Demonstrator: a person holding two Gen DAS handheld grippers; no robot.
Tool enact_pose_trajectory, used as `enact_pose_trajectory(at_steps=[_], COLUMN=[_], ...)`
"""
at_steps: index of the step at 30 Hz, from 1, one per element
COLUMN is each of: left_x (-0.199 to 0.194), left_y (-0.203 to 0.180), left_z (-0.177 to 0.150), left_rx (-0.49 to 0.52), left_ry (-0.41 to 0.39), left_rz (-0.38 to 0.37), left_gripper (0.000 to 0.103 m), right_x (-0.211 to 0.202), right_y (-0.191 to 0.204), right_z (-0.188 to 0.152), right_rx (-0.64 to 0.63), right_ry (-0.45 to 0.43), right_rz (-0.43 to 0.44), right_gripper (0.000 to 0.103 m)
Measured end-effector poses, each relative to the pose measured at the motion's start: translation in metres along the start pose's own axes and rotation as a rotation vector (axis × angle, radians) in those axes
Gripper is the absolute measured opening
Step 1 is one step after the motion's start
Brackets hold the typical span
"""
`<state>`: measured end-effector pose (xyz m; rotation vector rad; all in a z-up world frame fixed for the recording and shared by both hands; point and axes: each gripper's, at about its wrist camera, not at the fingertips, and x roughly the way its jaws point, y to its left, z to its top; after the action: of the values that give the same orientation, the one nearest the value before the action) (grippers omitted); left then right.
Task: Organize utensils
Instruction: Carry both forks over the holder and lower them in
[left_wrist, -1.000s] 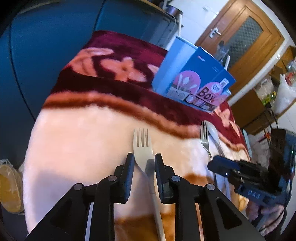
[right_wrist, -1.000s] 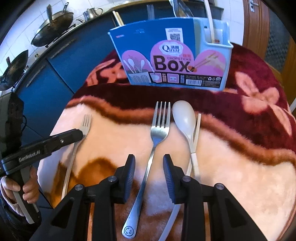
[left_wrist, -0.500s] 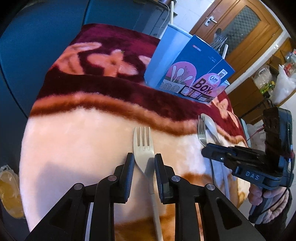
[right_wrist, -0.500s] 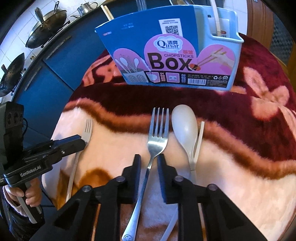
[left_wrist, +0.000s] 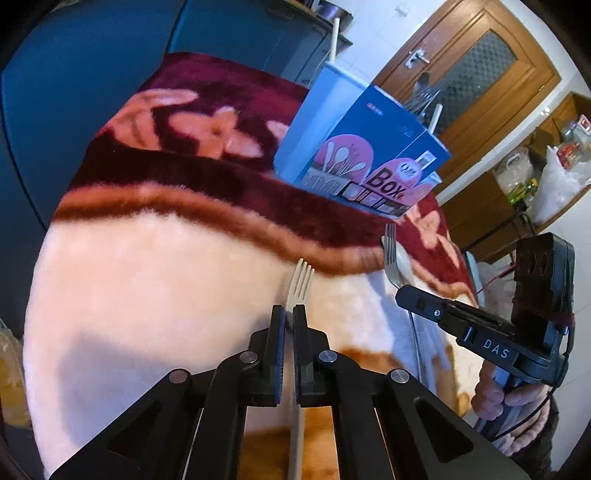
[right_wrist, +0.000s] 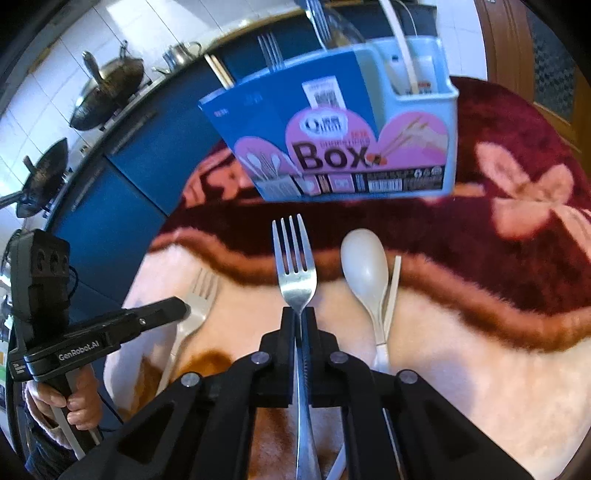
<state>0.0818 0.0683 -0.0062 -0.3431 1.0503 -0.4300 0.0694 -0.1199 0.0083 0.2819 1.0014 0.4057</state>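
The left gripper (left_wrist: 289, 314) is closed on the neck of the cream plastic fork (left_wrist: 301, 282) — its jaws have just been closing. The right gripper (right_wrist: 298, 315) is clamped on the metal fork (right_wrist: 295, 266), likewise just closed. A white spoon (right_wrist: 364, 266) lies beside it on the blanket (right_wrist: 498, 369); the blue utensil box (right_wrist: 332, 129) stands behind.

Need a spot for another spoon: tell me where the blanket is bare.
Bare: pale blanket left of the beige fork, and right of the white spoon. Crowded: between the metal fork, spoon and utensil box.
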Motion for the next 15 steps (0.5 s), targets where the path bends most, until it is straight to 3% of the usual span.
enact_pose_trajectory(at_steps=[6, 15], left_x=[-0.01, -0.049], left_y=[-0.013, -0.033], left_z=[-0.005, -0.006], left_rx=[0.037, 0.092], left_ry=[-0.038, -0.271], left_rz=[0.007, 0.033], left_gripper=[0.003, 0.002], right_x=[-0.022, -0.059], right_y=[-0.004, 0.011], right_z=[-0.003, -0.012], right_rx=[0.012, -0.051], right_ry=[-0.091, -0.328], right_rz=[0.046, 0.077], right_gripper=[0.005, 0.005])
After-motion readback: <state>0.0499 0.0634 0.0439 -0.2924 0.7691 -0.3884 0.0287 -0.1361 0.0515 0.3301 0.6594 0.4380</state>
